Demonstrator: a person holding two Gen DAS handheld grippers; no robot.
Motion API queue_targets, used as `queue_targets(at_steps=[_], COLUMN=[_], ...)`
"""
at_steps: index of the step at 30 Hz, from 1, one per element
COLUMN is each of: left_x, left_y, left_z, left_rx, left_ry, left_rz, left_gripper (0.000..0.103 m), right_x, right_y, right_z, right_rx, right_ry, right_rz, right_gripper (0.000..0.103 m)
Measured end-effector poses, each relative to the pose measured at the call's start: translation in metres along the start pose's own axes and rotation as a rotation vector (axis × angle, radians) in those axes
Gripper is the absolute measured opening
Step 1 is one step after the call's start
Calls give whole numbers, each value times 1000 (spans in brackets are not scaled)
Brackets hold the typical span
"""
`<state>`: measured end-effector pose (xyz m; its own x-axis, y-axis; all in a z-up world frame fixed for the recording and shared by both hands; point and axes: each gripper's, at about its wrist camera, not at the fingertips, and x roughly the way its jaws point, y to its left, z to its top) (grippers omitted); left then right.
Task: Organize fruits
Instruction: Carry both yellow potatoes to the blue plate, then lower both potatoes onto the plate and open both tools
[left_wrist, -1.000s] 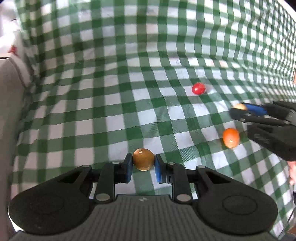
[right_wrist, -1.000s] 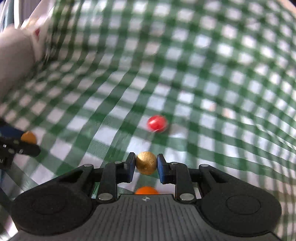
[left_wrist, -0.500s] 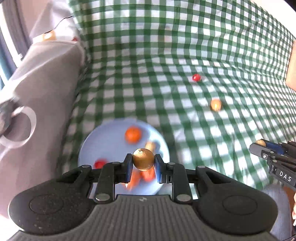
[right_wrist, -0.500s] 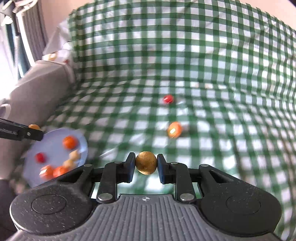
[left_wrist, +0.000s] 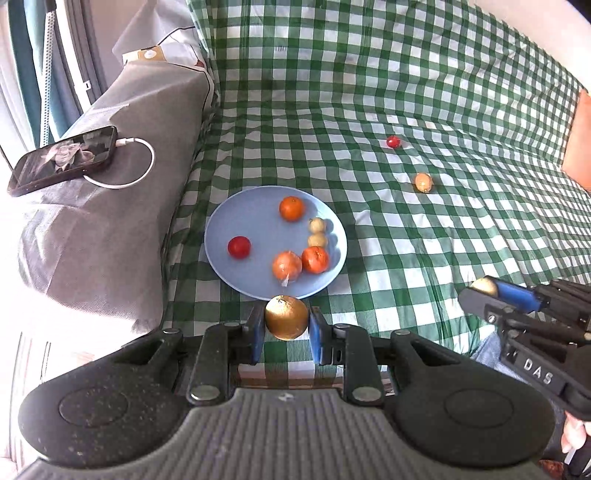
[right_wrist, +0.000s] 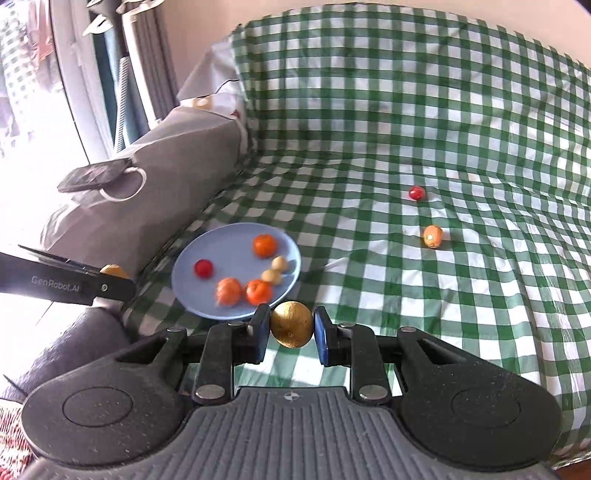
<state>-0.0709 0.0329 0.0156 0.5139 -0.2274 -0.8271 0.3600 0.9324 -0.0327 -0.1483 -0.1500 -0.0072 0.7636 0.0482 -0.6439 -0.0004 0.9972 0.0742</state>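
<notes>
Left of blue plate (left_wrist: 221, 236): phone (left_wrist: 62, 158) on grey cushion (left_wrist: 110, 229).

Light: bright daylight from the left, by the curtains (left_wrist: 33, 62).
Glare: the grey armrest (left_wrist: 110, 206) washes out to white at the lower left.
Shadows: short, soft, cast right of the fruit on the blue plate (left_wrist: 221, 236).
Blur: right wrist view smears the plate fruit; left view sharp.
Distortion: fisheye bends the checked cloth (right_wrist: 443, 110) near edges.
</notes>
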Motion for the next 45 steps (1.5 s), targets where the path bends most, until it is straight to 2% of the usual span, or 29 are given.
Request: queue_targets(at_steps=[9,23,33,45], left_x=[0,17,48,114], left_y=[9,34,47,55], left_z=[2,18,47,83], left_rx=[-23,-61,-78,-87], left_ry=[-12,-5,10,51], left_rz=[-12,3,3,2], left_gripper=[27,27,27,27], right_x=[-6,19,60,136], right_y=[18,27,30,30], right_z=[-2,13,34,57], right_rx=[-29,-65,-86,-115], right_ry=[5,34,65,106], right_rz=[4,22,56,104], right_gripper=[26,26,26,26])
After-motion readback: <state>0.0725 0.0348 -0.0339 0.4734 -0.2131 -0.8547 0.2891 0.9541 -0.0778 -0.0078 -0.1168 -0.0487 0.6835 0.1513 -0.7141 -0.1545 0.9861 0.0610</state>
